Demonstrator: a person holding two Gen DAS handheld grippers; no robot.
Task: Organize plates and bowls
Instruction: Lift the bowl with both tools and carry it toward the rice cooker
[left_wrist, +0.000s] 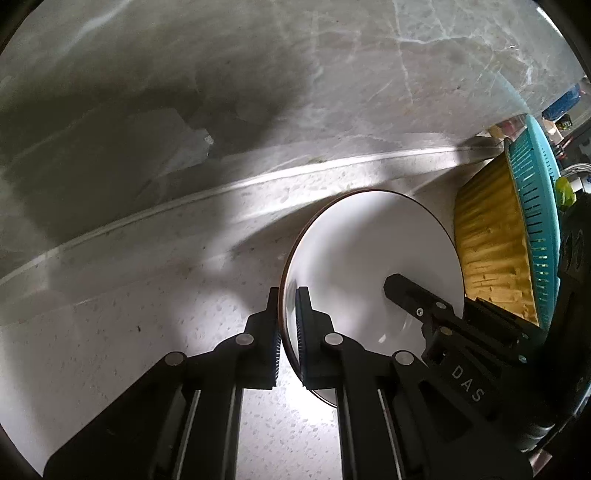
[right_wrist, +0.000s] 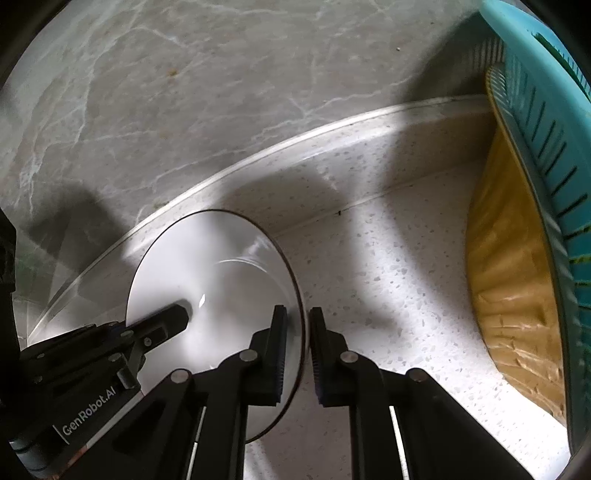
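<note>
Speckled white stone forms the desk (right_wrist: 388, 266) beneath us, with a grey marbled wall (left_wrist: 258, 92) behind. We hold a white plate (left_wrist: 369, 258) with a dark rim above the desk, near the wall. Our left claw (left_wrist: 287, 332) pinches its left edge, narrow on the rim; our right claw (right_wrist: 298, 354) straddles the opposite edge, though whether both pads touch we cannot tell. Just right of the plate stands a yellow ribbed bowl (right_wrist: 513, 266) nested against a teal slotted basket (right_wrist: 546, 129).

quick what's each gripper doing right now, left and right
Left gripper: closed on the white plate's rim.
Right gripper: straddling the opposite rim of the same plate; whether its pads are clamped cannot be told.
</note>
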